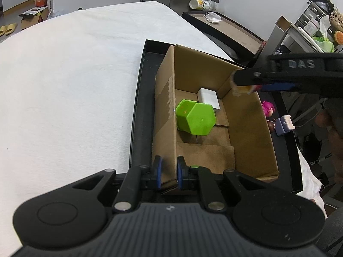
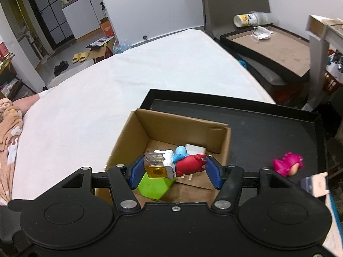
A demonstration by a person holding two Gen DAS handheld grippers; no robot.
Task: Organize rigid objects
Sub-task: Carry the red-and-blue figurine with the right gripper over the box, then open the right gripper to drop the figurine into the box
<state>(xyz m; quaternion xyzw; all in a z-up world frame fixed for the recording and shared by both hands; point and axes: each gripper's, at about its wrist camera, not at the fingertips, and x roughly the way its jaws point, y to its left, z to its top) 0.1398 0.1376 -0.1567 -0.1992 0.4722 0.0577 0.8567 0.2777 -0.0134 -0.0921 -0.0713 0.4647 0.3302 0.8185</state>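
Two grippers — left gripper (image 1: 169, 169) pinching cardboard box (image 1: 246, 115) wall, right gripper (image 2: 174, 172) holding figurine (image 2: 182, 162).

Black grippers, blue-padded fingers (image 2: 137, 171), silver screws.

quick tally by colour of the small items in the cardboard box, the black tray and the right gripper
green: 1, hexagonal container
white: 2, charger block, small plug adapter
pink: 1, figurine
red and blue: 1, toy on clear cube in right gripper
total: 5
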